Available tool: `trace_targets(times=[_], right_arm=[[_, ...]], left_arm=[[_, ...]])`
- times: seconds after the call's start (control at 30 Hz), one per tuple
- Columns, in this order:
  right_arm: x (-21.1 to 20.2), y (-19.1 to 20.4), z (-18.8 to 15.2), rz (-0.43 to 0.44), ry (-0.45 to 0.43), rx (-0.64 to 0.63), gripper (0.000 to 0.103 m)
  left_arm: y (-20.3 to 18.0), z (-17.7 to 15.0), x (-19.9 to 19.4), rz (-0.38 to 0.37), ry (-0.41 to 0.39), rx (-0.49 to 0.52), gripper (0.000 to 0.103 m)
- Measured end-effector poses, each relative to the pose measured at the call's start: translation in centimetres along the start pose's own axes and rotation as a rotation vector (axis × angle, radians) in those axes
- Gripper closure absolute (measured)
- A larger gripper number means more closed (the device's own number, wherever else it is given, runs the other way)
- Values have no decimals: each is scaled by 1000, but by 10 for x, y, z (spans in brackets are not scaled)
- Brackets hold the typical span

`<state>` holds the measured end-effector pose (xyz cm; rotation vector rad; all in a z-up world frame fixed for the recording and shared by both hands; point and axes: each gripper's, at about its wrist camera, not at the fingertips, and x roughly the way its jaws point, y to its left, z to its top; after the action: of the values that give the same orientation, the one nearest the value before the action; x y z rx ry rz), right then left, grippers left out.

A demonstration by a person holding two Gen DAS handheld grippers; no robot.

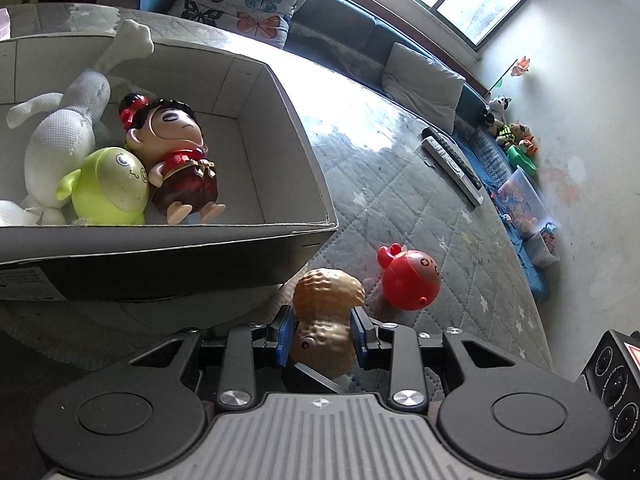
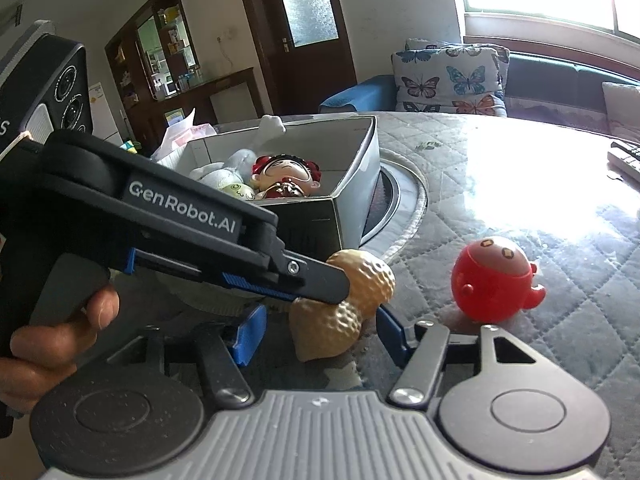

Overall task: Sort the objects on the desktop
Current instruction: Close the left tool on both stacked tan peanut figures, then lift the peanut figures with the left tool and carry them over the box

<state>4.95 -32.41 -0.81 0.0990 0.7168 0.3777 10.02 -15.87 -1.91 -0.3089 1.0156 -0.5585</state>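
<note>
A tan peanut toy point(image 1: 326, 320) sits between the blue pads of my left gripper point(image 1: 323, 332), which is shut on it just in front of the cardboard box point(image 1: 280, 92). In the right wrist view the left gripper point(image 2: 320, 280) clamps the peanut toy point(image 2: 348, 304) from the left. My right gripper point(image 2: 316, 332) is open, its pads either side of the peanut and apart from it. A red round toy point(image 1: 410, 278) lies on the table to the right; it also shows in the right wrist view point(image 2: 494, 280). The box holds a red-dressed doll point(image 1: 176, 160), a green toy point(image 1: 110, 186) and a white plush point(image 1: 60, 132).
The quilted table cover point(image 1: 420, 184) spreads to the right. Two remote controls point(image 1: 452, 162) lie near its far edge. A sofa with a butterfly cushion point(image 2: 452, 80) stands behind the table. A round inset ring point(image 2: 404, 208) sits under the box.
</note>
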Motion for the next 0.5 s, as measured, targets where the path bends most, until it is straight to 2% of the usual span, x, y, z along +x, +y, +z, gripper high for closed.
trace_targets(times=[0.27,0.5], right_arm=[[1,-4,-1,-10,-1,23,52],[1,-6,-4,-18,2,26,55]], left_arm=[[-5,2,7,10,1,13,67],[-8,0,8,14,1,43,67]])
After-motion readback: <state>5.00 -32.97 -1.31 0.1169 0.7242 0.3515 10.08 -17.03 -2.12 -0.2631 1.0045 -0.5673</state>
